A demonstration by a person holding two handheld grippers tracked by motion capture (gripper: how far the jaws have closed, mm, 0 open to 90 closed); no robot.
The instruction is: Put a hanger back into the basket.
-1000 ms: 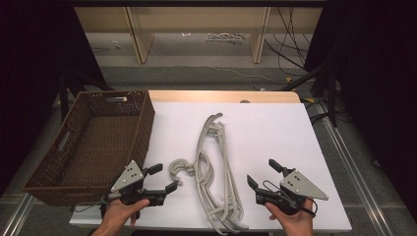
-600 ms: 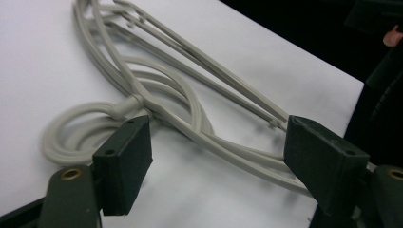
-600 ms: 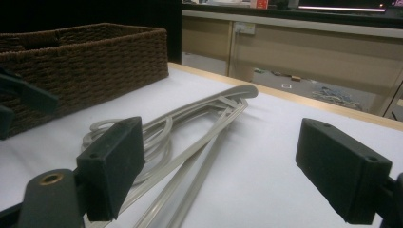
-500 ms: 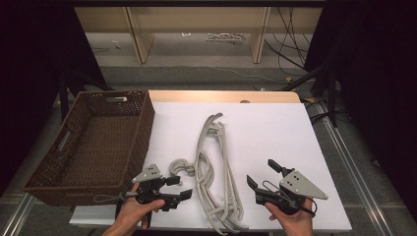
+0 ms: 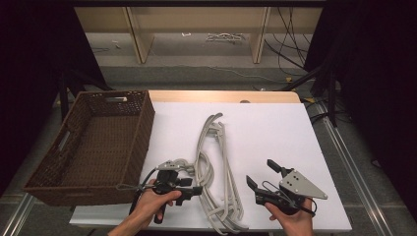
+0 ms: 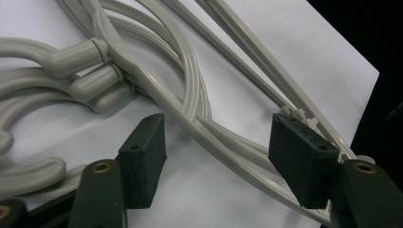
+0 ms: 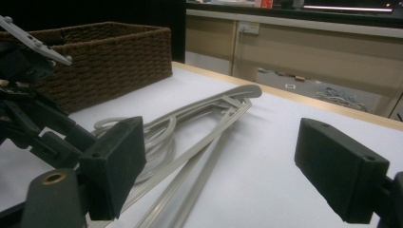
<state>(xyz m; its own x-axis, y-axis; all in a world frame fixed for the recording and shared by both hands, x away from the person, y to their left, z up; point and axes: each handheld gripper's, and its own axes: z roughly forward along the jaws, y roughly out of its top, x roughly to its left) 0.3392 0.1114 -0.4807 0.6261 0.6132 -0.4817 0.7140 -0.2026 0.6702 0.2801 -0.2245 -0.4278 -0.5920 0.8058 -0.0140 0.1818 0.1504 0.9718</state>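
Left gripper view: unmarked grey hangers (image 6: pixel 190 109) between jaws.

No legible txt, labels or nos. anywhere.

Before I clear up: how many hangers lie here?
At least 3, by the hooks, stacked in one pile mid-table, at the left gripper; more may be hidden.

My left hand (image 5: pixel 156 200) comes in from the bottom edge and grips the black two-jaw left tool (image 5: pixel 189 186) turned on its side, jaws spread wide and pointing right, low to the worktop. My right hand (image 5: pixel 290 216) holds the black right tool with the grey three-cornered plate (image 5: pixel 262 178), its jaws also wide apart, angled up and to the left.
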